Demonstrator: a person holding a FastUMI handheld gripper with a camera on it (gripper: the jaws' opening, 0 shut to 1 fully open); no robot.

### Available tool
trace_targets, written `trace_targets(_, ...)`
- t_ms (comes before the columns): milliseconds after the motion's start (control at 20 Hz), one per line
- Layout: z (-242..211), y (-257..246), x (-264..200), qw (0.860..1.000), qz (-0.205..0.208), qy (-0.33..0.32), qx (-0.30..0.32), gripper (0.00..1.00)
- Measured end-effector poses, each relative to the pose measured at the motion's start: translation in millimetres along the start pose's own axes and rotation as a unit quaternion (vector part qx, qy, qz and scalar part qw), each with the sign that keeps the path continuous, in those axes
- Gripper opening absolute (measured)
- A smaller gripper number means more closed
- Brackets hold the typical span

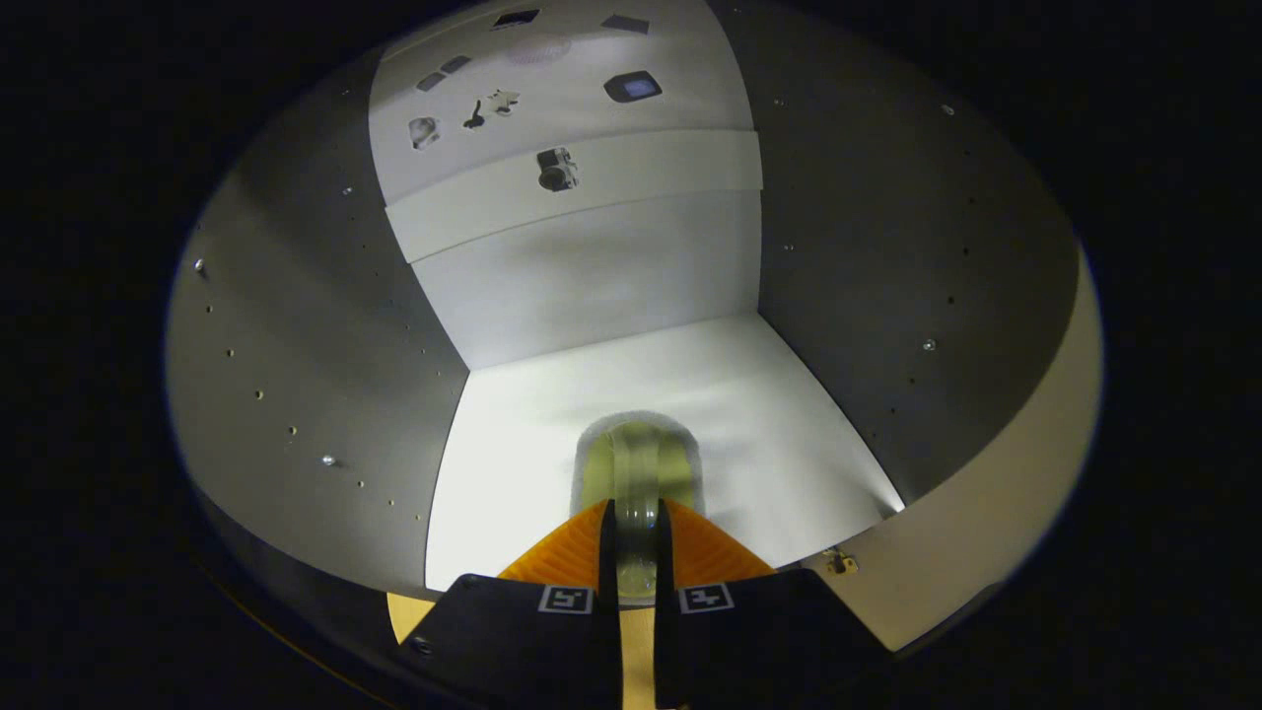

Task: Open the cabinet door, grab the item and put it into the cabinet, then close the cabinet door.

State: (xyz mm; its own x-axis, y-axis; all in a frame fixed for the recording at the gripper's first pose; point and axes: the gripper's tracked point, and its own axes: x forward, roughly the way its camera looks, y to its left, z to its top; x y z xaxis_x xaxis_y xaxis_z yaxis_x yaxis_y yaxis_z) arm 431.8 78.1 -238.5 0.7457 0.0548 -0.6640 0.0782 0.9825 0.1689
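I am looking into the open cabinet: a white floor (552,463), a pale back wall (592,296) and grey side walls (315,355) dotted with peg holes. My gripper (636,511) reaches over the cabinet floor and is shut on the item, a clear, yellowish-tinted round thing (636,456) held edge-on. Both fingers press on its sides. The item sticks out just ahead of the fingertips (690,537), with a tight shadow around it on the floor. Whether it touches the floor I cannot tell.
The right side wall (887,316) ends in a cream front edge (996,493), with a small metal hinge part (840,563) at its foot. A white strip (641,173) runs above the back wall, with small dark fittings higher up.
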Motion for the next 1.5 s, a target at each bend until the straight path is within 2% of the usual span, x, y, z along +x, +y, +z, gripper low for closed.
trace_targets(350, 13.1, 2.9, 20.6, 1.0, -0.008, -0.001, 0.005, 0.19)
trace_targets(550, 10.0, 2.3, 26.8, 1.0, -0.007, 0.006, 0.007, 0.28)
trace_targets(650, 13.6, 2.8, 23.0, 1.0, -0.004, -0.001, 0.011, 0.37)
trace_targets(850, 28.2, 9.5, -1.5, 0.999, 0.013, -0.044, 0.009, 0.99)
trace_targets(1050, 39.5, 14.1, -61.8, 0.991, 0.024, -0.128, -0.03, 0.99)
trace_targets(1250, 47.9, 15.7, -148.0, 0.972, 0.029, -0.229, -0.053, 0.98)
trace_targets(1500, 26.6, 11.7, -262.0, 0.946, 0.024, -0.314, -0.074, 0.98)
